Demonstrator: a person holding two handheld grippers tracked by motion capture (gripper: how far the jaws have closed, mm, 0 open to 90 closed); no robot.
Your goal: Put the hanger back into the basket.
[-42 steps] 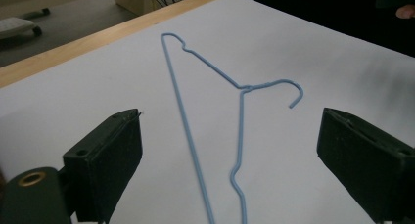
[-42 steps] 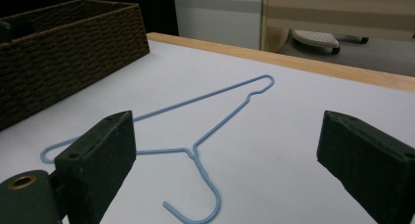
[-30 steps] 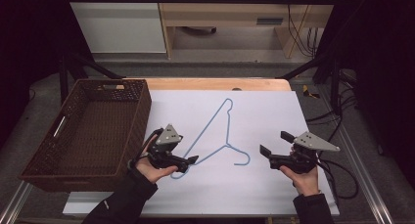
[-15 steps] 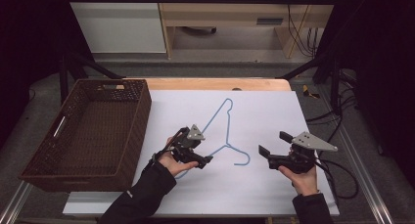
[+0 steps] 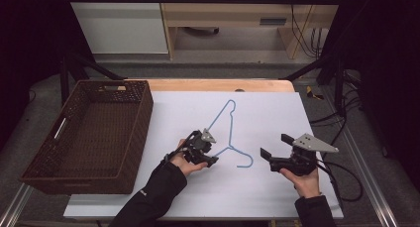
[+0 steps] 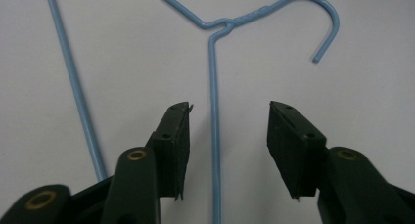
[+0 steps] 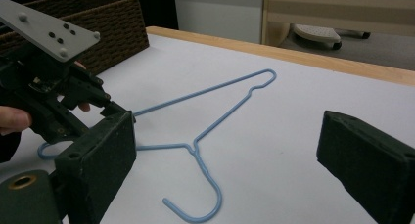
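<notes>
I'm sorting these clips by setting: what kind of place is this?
Probably a lab recording bench, not a home: a white-covered table in a black frame, handheld grippers trailing cables, and staged props, a blue hanger and wicker basket.

You get the overhead camera looking forward and down; your left gripper camera sits tight over the blue hanger (image 6: 214, 111), your right views it low, sidelong.

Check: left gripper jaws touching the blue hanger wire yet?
Apart. In the left gripper view the left gripper is open, and one arm of the hanger runs between its jaws with white table showing on both sides of the wire.
</notes>
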